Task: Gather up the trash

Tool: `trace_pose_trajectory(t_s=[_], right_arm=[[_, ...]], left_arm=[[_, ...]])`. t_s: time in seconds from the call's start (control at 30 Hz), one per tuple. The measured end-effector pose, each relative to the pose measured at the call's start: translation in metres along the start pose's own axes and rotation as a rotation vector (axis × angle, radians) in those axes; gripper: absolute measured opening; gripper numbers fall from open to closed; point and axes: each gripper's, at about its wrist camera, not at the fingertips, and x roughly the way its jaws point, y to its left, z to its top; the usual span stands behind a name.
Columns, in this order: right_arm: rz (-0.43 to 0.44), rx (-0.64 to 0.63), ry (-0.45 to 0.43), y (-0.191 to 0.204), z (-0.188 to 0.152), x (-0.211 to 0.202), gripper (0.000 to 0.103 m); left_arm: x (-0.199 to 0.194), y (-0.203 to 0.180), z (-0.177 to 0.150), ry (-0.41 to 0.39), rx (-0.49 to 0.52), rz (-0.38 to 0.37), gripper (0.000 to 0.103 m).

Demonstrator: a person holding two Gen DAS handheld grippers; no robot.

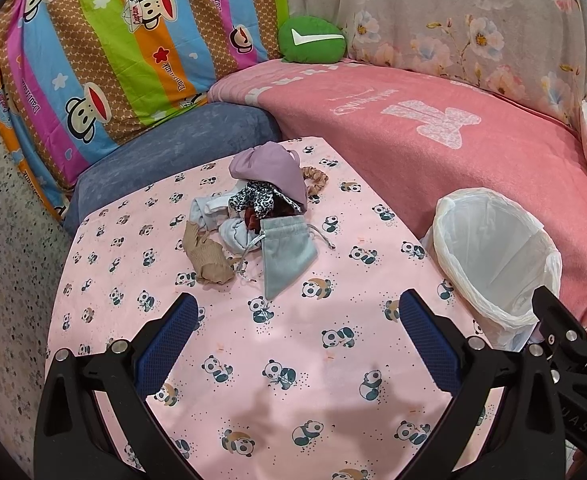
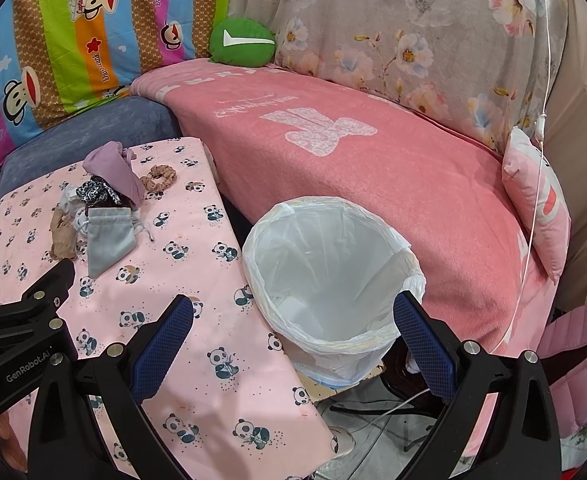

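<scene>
A heap of small cloth items lies on the panda-print table [image 1: 253, 380]: a grey drawstring pouch [image 1: 287, 250], a beige stocking [image 1: 209, 258], a lilac cloth [image 1: 271, 170], a leopard-print scrap [image 1: 253, 200] and a brown scrunchie [image 1: 317, 178]. A bin lined with a white bag [image 1: 493, 256] stands at the table's right edge. My left gripper [image 1: 297, 316] is open and empty, hovering just short of the heap. My right gripper [image 2: 293, 316] is open and empty over the near rim of the bin [image 2: 329, 276]. The pouch [image 2: 109, 242] and the heap also show at the left of the right wrist view.
A sofa with a pink blanket [image 2: 373, 168] stands behind the table and bin. A green cushion [image 1: 311, 42] and a striped monkey-print cover [image 1: 105, 60] lie at the back. A pink pillow [image 2: 537, 200] and a hanging white cord [image 2: 539, 120] are at right. Cables lie on the floor [image 2: 373, 412].
</scene>
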Motion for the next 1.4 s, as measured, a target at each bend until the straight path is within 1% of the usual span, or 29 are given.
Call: trace_pose_trajectory(t_s=[0.57,0.93,1.03,1.13,1.4], right_arm=[[-0.001,0.0,-0.001,0.0,-0.001,0.001,0.098],[-0.003,-0.003,0.001,-0.001,0.005,-0.002,0.098],[-0.004,-0.004,0.003,-0.007,0.007,-0.003,0.098],[-0.006,-0.008,0.007,-0.002,0.005,0.003,0.098],[-0.013,-0.01,0.005,0.01,0.007,0.01,0.098]], left_arm=[[0.0,0.0,0.0,-0.001,0.0,0.0,0.096],[0.002,0.0,0.0,0.003,-0.006,-0.003,0.096],[0.002,0.001,-0.001,0.003,-0.01,-0.006,0.096],[0.004,0.003,0.0,0.005,-0.014,-0.009,0.096],[0.022,0.025,0.001,0.023,-0.028,-0.029,0.096]])
